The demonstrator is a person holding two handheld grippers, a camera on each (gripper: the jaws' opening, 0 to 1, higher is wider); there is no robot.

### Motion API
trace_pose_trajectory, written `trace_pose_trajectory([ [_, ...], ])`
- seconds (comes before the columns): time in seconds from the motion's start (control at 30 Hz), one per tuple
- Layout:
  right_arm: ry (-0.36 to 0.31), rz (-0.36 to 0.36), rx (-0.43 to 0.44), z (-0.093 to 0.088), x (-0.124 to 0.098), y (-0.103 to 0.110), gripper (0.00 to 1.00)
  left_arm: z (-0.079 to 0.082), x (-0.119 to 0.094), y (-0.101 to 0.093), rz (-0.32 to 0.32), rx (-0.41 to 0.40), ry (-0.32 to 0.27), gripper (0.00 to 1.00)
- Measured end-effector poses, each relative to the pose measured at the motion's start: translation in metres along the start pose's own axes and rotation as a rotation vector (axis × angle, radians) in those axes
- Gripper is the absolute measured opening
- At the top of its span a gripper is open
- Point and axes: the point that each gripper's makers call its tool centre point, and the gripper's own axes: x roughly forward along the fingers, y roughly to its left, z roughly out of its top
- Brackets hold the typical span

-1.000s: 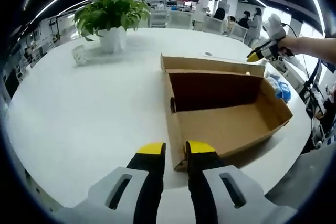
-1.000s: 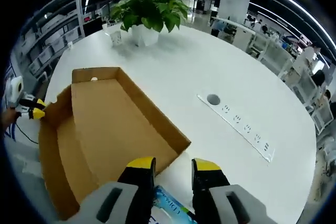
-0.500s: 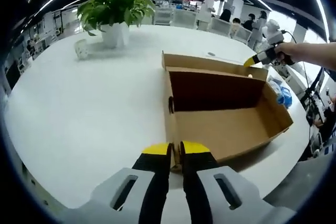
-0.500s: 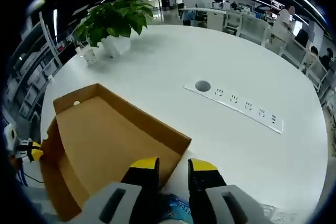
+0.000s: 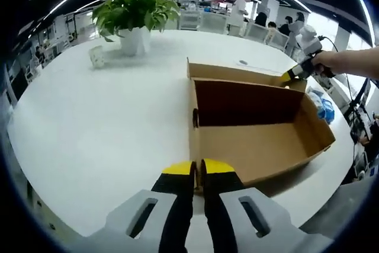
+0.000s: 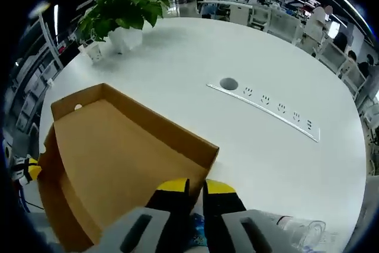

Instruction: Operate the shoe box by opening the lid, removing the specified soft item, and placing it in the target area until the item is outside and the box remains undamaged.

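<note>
Shoe box (image 5: 254, 128) of plain brown corrugated card sits open on the smooth white oval worktop (image 5: 100, 122), its lid folded back flat, the bare interior matte and rectangular. Our left gripper (image 5: 195, 169) has its yellow-tipped jaws pressed nearly together on the box's near corner wall, pinching the card edge. Our right gripper (image 6: 195, 186) has its jaws narrowly apart over the lid's far corner; we cannot tell whether they grip it. A soft blue-and-clear plastic packet (image 5: 320, 106) lies on the worktop just beside the box. A leafy green plant (image 5: 137, 9) in a white pot stands well apart.
</note>
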Motion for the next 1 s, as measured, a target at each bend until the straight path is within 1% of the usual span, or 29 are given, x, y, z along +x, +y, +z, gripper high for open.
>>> trace_pose_trajectory([
  [0.17,0.000,-0.019,-0.018,0.002,0.001,-0.004,0.02,0.000,0.000,0.000,-0.002,-0.001,0.003,0.03],
  [0.33,-0.002,-0.026,0.009,0.002,0.000,-0.006,0.01,0.000,0.001,-0.001,-0.005,0.002,0.004,0.03],
  [0.43,-0.015,-0.033,0.020,0.005,-0.002,-0.008,0.00,0.000,0.001,-0.001,-0.005,0.000,0.003,0.03],
  [0.7,-0.032,-0.038,0.027,0.004,-0.007,-0.004,0.00,0.000,0.002,-0.001,-0.007,-0.003,0.003,0.02],
  [1.0,-0.064,-0.038,0.038,0.012,-0.015,-0.003,0.00,0.000,0.001,0.000,-0.006,-0.010,0.003,0.02],
])
